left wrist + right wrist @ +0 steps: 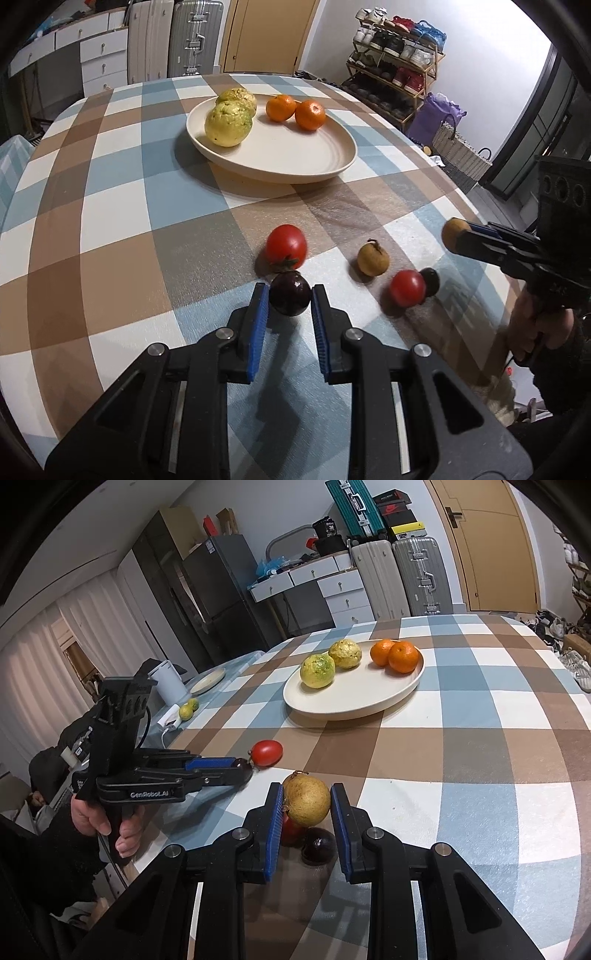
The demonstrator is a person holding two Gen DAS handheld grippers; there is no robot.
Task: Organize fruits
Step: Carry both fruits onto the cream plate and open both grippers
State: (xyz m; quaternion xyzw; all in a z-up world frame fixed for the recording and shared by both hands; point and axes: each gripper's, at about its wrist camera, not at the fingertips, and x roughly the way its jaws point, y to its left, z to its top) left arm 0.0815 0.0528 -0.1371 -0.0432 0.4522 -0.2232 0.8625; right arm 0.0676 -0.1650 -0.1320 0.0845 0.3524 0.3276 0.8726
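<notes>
My left gripper (290, 291) is shut on a dark purple fruit (290, 298) low over the checked tablecloth, just in front of a red tomato (286, 245). To its right lie a brown fruit (373, 258), a second tomato (407, 288) and another dark fruit (430, 281). My right gripper (306, 790) is shut on a brown round fruit (306, 799), held above that tomato (290, 829) and dark fruit (318, 845). Farther back, the cream plate (280, 175) holds two yellow-green fruits (229, 123) and two oranges (295, 110). The right wrist view shows the left gripper (243, 768) from the side.
The table's right edge (491, 229) is close to the loose fruits. Beyond the left edge are a white jug (168, 681), a small plate (208, 681) and two small yellow-green fruits (188, 709). Suitcases (399, 576), drawers and a shoe rack (395, 62) line the walls.
</notes>
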